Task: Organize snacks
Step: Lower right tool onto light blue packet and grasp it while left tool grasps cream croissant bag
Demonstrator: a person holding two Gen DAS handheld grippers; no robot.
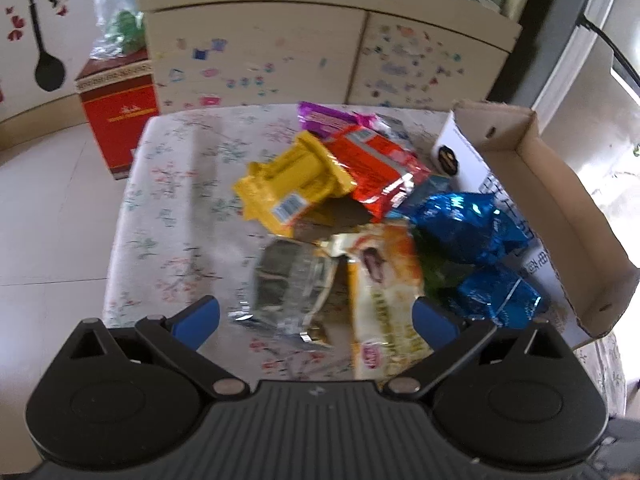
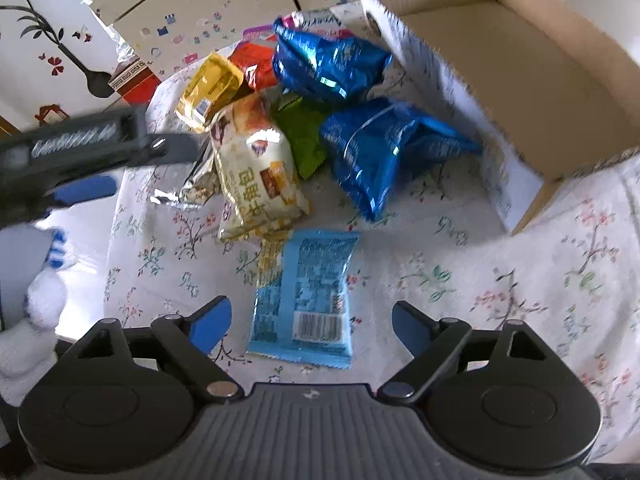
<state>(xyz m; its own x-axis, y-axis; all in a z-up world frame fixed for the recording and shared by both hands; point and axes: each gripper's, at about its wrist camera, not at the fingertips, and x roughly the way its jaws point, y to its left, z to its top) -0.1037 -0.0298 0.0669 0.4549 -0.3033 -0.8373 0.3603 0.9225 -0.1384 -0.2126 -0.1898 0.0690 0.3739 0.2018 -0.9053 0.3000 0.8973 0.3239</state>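
Picking comes first: my right gripper [image 2: 311,326], jaws wide and empty, straddles the flat pale-blue foil snack packet [image 2: 305,299] on the floral cloth; next I close, then carry it to the open cardboard box [image 2: 532,60].

A sticker-dotted cream cabinet [image 1: 256,52] stands behind the floral-clothed table [image 1: 180,184] on pale floor tiles [image 1: 52,200].
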